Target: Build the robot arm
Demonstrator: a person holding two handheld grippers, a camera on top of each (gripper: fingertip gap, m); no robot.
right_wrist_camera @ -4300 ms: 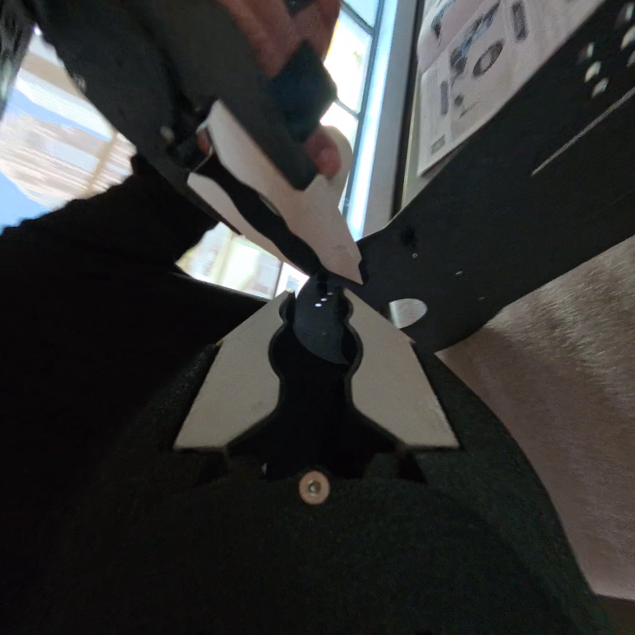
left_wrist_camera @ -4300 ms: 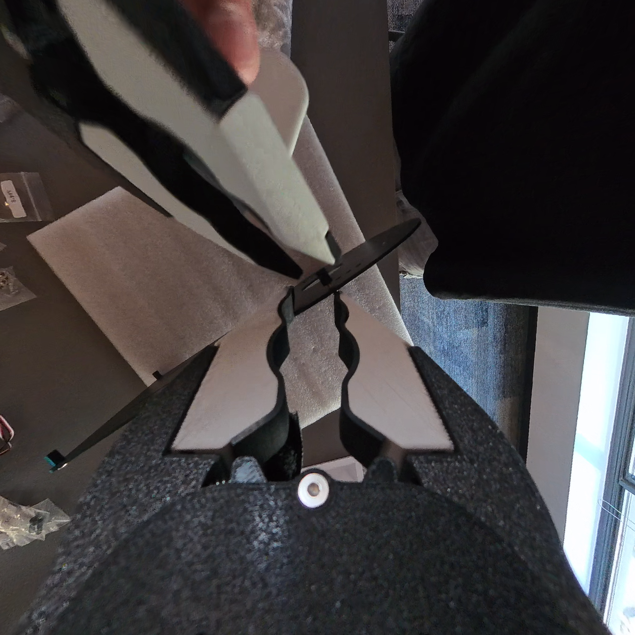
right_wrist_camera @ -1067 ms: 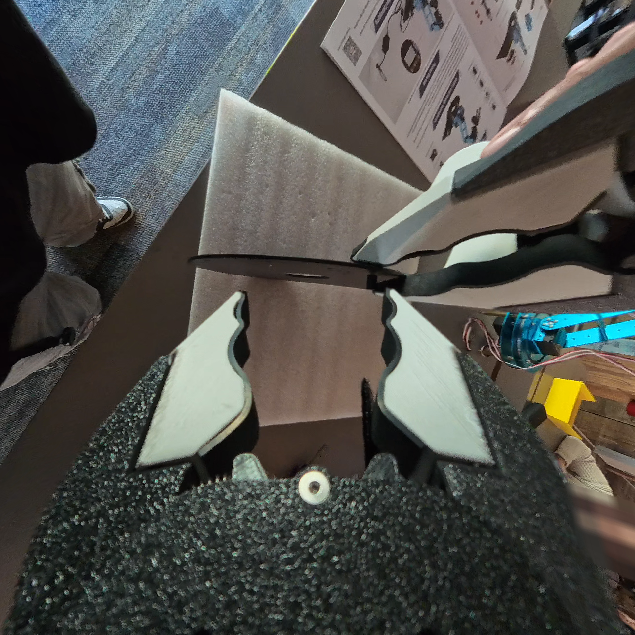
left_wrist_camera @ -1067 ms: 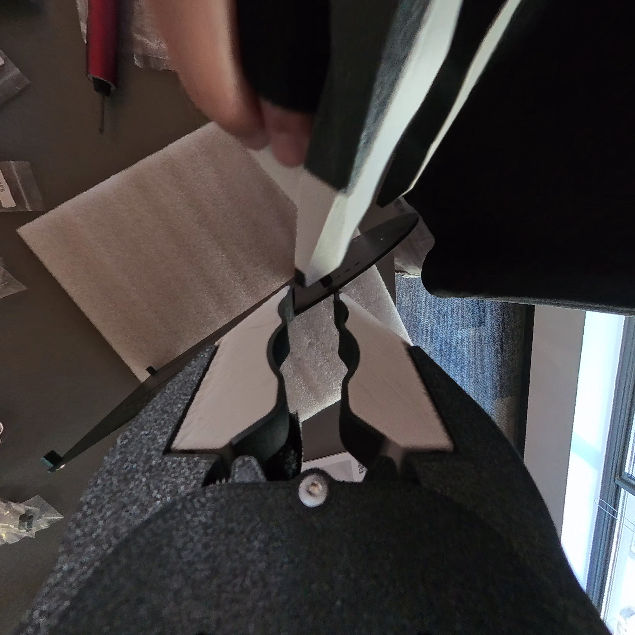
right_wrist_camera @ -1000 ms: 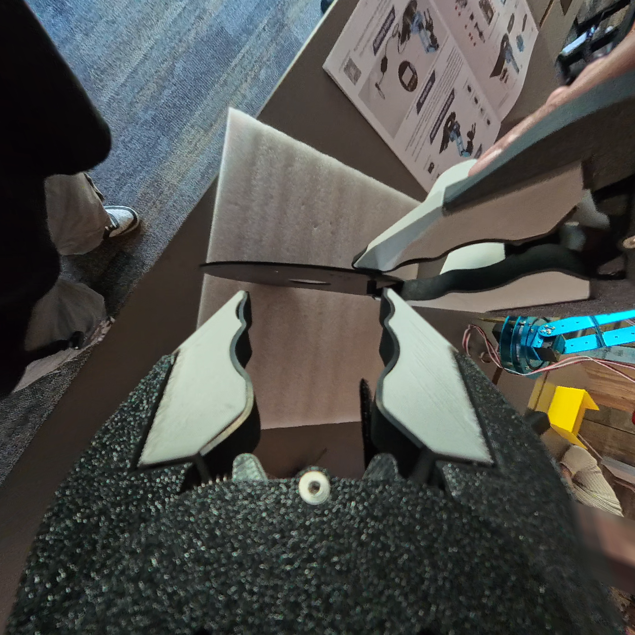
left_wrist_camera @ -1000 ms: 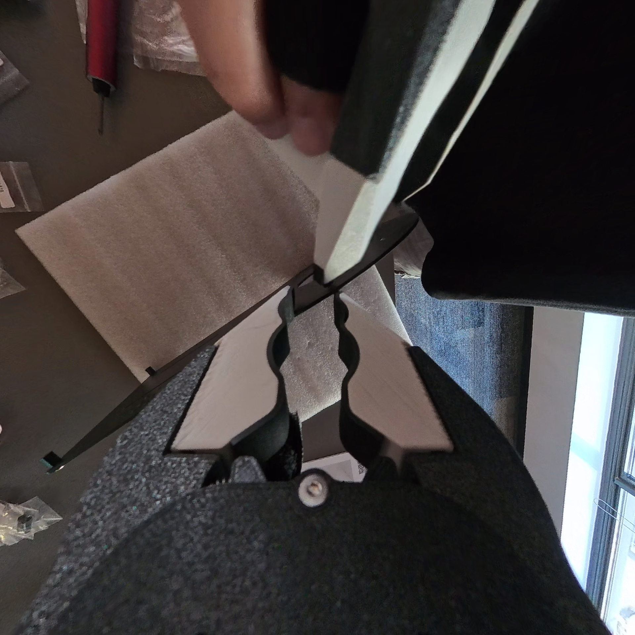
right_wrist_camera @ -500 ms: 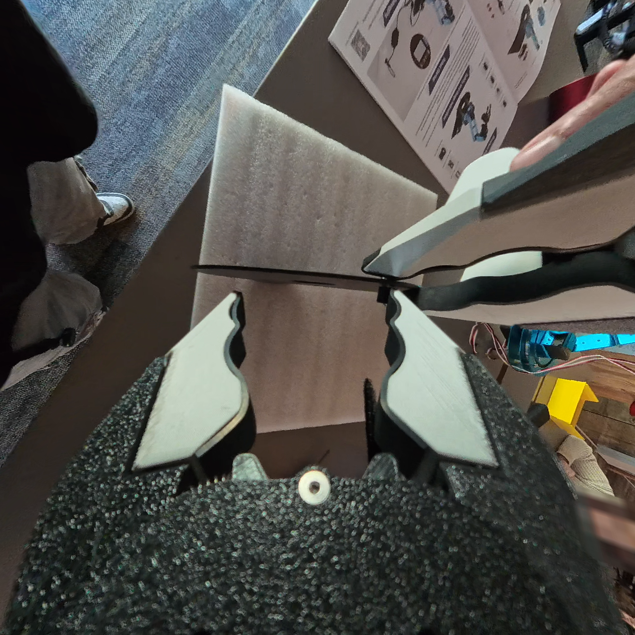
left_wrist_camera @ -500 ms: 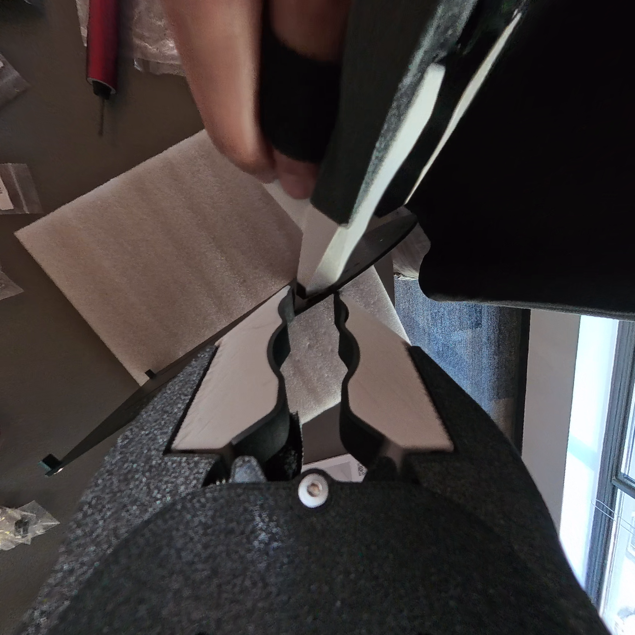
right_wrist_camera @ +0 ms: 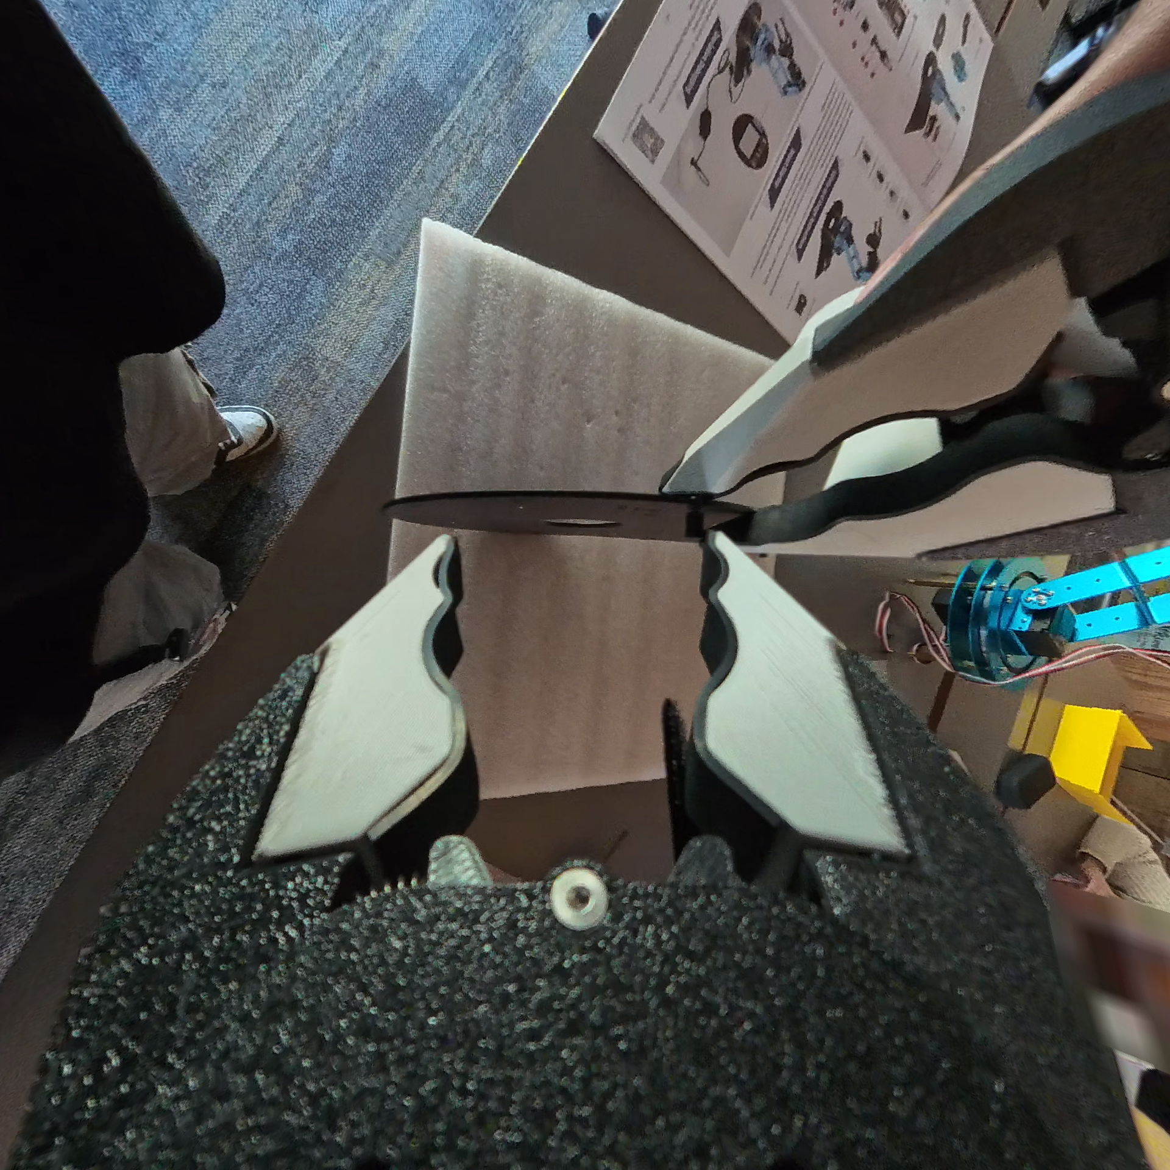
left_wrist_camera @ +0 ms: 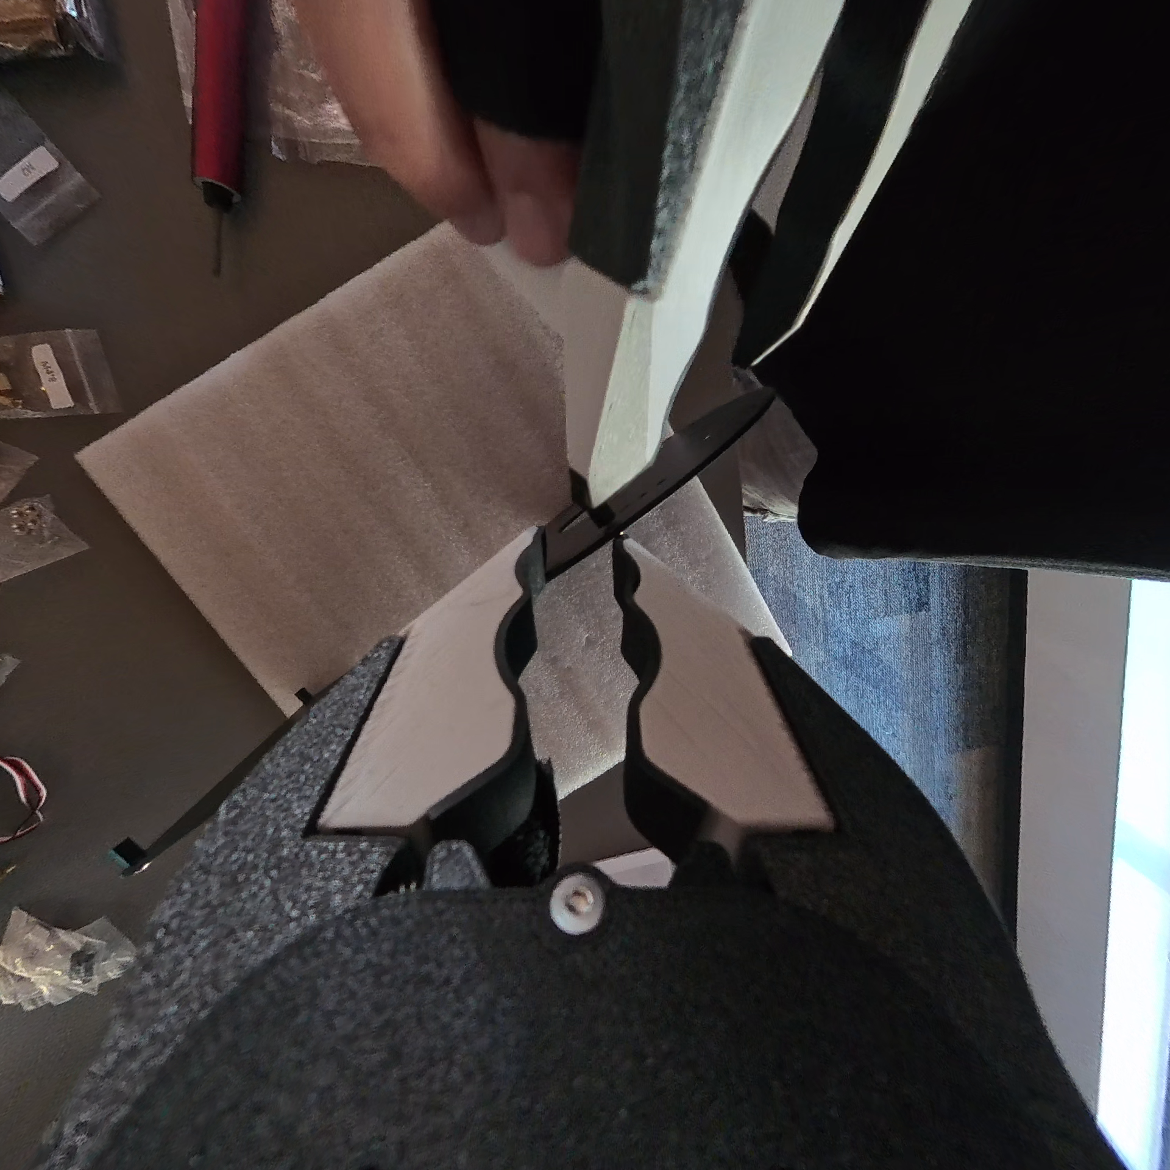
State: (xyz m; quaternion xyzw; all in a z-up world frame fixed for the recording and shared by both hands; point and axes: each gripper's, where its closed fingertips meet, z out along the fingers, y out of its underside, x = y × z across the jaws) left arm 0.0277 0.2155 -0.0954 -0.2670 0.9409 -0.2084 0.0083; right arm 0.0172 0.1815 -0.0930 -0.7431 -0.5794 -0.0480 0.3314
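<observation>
— What's around?
— A dark bench (right_wrist_camera: pixel 570 209) above blue carpet (right_wrist_camera: pixel 285 126), a white foam sheet (left_wrist_camera: pixel 329 456) lying on it.
— The tools?
— Left tool (left_wrist_camera: pixel 579 547) pinches a thin black plate (right_wrist_camera: pixel 538 516) (held edgewise over the foam); right tool (right_wrist_camera: pixel 579 544) gapes wide just beneath it.
— Differences?
— Only the right view shows a printed leaflet (right_wrist_camera: pixel 791 145); only the left, a red-handled screwdriver (left_wrist_camera: pixel 218 126).

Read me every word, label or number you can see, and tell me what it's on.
Printed instruction sheet on the table: pictures and headings, too small to read.
Upper clear parts bag and lower clear parts bag: white labels with short markings, which I don't read out.
Black plate in the left gripper: none.
</observation>
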